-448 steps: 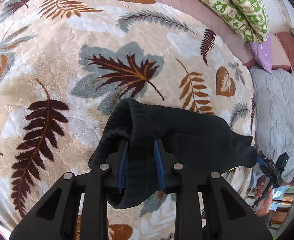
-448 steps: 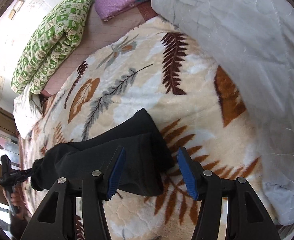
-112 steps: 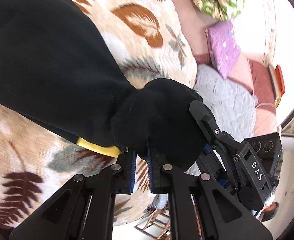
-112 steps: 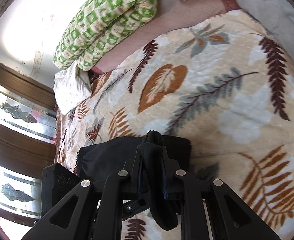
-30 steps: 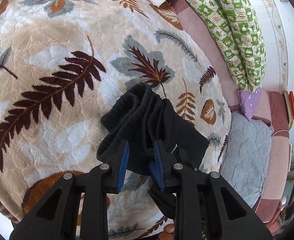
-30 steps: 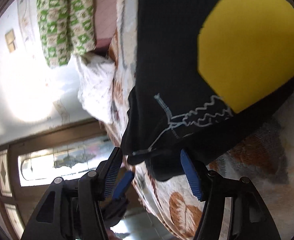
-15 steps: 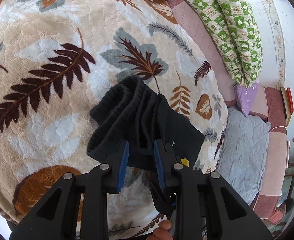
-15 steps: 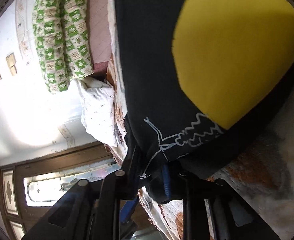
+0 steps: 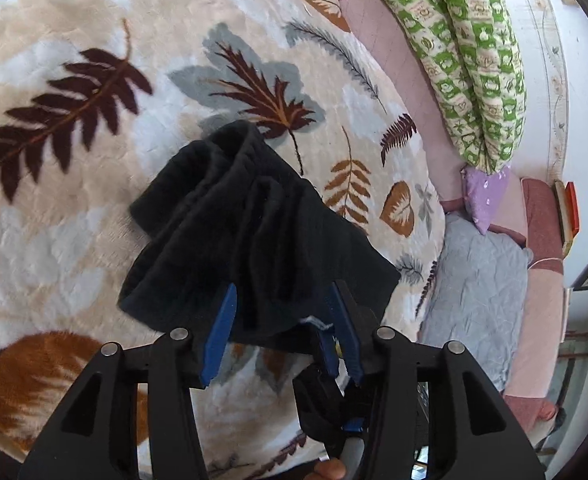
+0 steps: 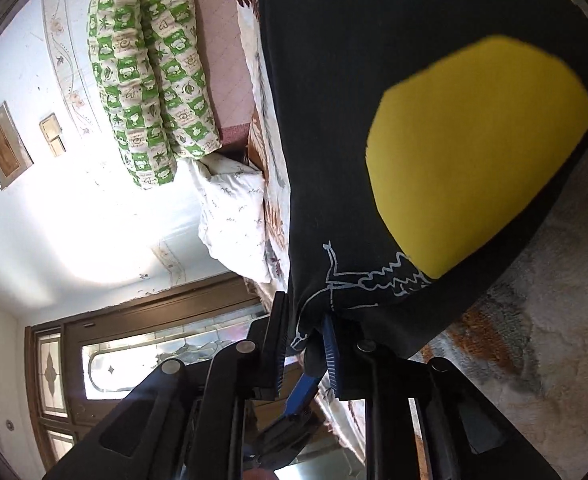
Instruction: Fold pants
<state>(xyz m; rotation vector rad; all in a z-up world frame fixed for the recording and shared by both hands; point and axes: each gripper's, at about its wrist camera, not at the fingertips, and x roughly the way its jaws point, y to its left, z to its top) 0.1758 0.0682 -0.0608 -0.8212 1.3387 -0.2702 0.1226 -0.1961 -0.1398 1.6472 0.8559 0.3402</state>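
Left gripper [image 9: 281,326] first: its fingers [image 9: 219,330] are spread apart, blue pads showing on both sides. The black pants [image 9: 250,236] sit bunched in a rumpled heap just ahead of them, with the near edge of the cloth dipping into the gap between the two pads. Neither pad looks pressed into the fabric. The heap lies on the leaf-print blanket [image 9: 74,160] of the bed, which stretches off to the left of the fingers and beyond the pile.

Ahead and to the right of those fingers there's a green patterned quilt roll [image 9: 466,52] along the far edge of the bed, then a purple pillow [image 9: 484,198] and a grey quilt [image 9: 482,280] further right. Just under the right finger you can see the other tool poking in, blue pads and all.

Over to the right gripper [image 10: 308,348]: its fingers [image 10: 329,354] are squeezed nearly together, pinching a hem corner of the pants [image 10: 374,100], right by the white outline stitching [image 10: 358,280]. The cloth fills most of the view above the fingers, with a big yellow patch [image 10: 474,152] up and to the right. A white pillow [image 10: 234,208] sits off to the left of the fingers, past the cloth edge.
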